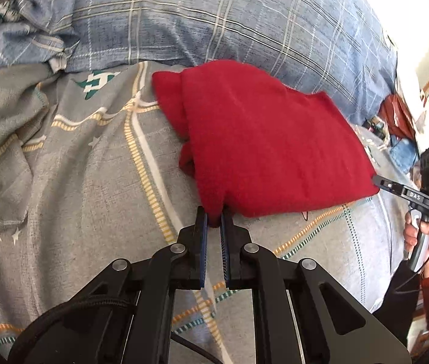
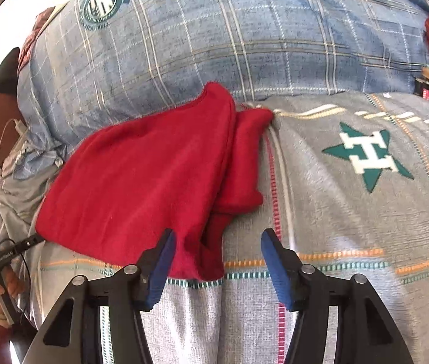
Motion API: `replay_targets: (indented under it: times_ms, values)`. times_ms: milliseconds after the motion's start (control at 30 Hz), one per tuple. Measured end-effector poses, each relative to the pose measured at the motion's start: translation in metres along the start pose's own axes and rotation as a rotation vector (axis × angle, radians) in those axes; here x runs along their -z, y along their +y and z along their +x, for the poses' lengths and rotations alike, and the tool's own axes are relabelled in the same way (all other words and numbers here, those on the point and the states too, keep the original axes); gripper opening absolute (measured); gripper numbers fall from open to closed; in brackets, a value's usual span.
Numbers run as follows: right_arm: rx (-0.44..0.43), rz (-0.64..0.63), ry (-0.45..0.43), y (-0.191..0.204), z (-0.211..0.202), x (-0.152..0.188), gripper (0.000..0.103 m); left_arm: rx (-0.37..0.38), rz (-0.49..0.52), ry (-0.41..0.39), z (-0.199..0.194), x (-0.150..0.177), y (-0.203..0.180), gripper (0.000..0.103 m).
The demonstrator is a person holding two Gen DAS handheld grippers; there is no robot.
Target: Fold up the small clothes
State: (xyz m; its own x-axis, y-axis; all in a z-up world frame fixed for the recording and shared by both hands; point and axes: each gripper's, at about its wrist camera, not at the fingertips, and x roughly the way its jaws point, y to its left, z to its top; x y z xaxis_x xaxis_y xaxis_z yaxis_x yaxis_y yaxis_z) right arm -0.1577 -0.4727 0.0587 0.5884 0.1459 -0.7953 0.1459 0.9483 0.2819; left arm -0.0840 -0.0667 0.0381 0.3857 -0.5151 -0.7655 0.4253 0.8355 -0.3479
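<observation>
While left hand-held gripper (image 1: pixel 214 217) pinches red garment (image 1: pixel 263 139), right hand-held gripper (image 2: pixel 217 242) gapes.

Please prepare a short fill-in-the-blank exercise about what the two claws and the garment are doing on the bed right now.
1. The left claw is shut on a corner of the folded ____ knit garment.
2. The right claw has its jaws ____, with the garment's edge lying between them.
3. The garment's far end rests against the blue ____ pillow.
4. The grey bedsheet bears a green ____ with a white letter H.

Missing words: red; open; plaid; star
</observation>
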Motion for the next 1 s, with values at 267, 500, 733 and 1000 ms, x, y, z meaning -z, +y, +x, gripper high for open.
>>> replay_targets:
  times_ms: [267,500,733,1000]
  values:
    - [-0.028,-0.135,-0.045,0.022,0.002,-0.007,0.013,0.009,0.041,-0.012,-0.018,0.001,-0.015,0.007]
    - [0.077,-0.212,-0.016,0.014,-0.006,-0.001,0.012,-0.056,0.002,0.058,0.005,0.025,-0.012,0.007]
    - [0.104,-0.166,-0.051,0.021,-0.022,-0.01,0.042,-0.123,-0.029,-0.035,-0.032,0.017,-0.014,0.007]
    - [-0.023,-0.213,-0.095,0.079,-0.018,-0.032,0.048,-0.169,-0.001,-0.119,-0.039,-0.01,-0.043,0.024]
